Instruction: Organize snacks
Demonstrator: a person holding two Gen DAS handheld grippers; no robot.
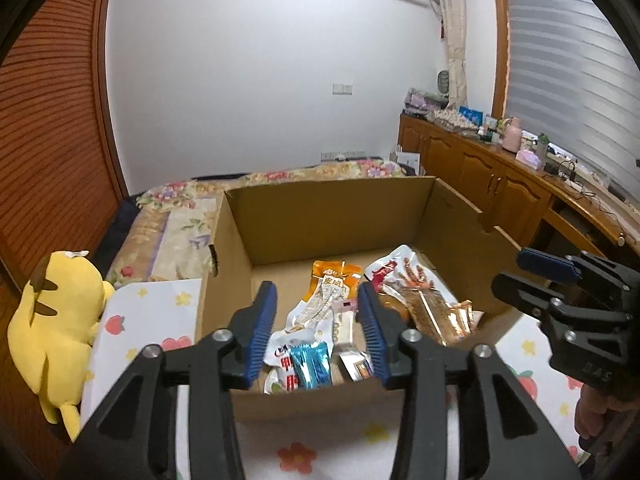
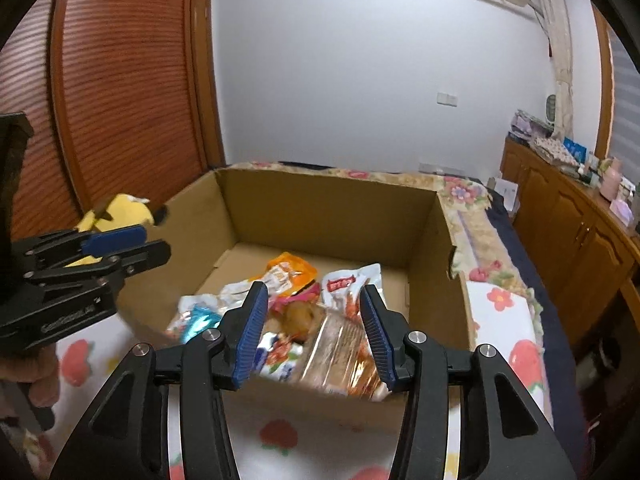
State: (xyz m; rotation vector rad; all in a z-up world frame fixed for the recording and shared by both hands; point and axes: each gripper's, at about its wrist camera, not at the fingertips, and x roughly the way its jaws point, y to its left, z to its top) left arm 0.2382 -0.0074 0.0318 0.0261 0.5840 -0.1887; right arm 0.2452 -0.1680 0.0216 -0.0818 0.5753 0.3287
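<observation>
An open cardboard box (image 1: 328,192) (image 2: 320,200) stands on the bed with several snack packets on its floor. Among them are an orange packet (image 1: 334,280) (image 2: 290,270), a blue foil packet (image 1: 310,364) (image 2: 196,320), a red-and-white packet (image 1: 394,270) and a clear packet of brown snack (image 1: 436,312) (image 2: 340,352). My left gripper (image 1: 317,292) (image 2: 154,242) hovers open above the box's near wall, with nothing between its pads. My right gripper (image 2: 315,292) (image 1: 510,270) is open too, above the box's near right corner, with the clear packet below it, blurred.
A yellow plush toy (image 1: 56,320) (image 2: 120,208) lies left of the box. A white cloth with fruit print (image 1: 152,320) covers the bed around the box. A wooden cabinet (image 1: 500,184) with clutter on top runs along the right wall. Slatted wooden doors (image 2: 120,100) stand on the left.
</observation>
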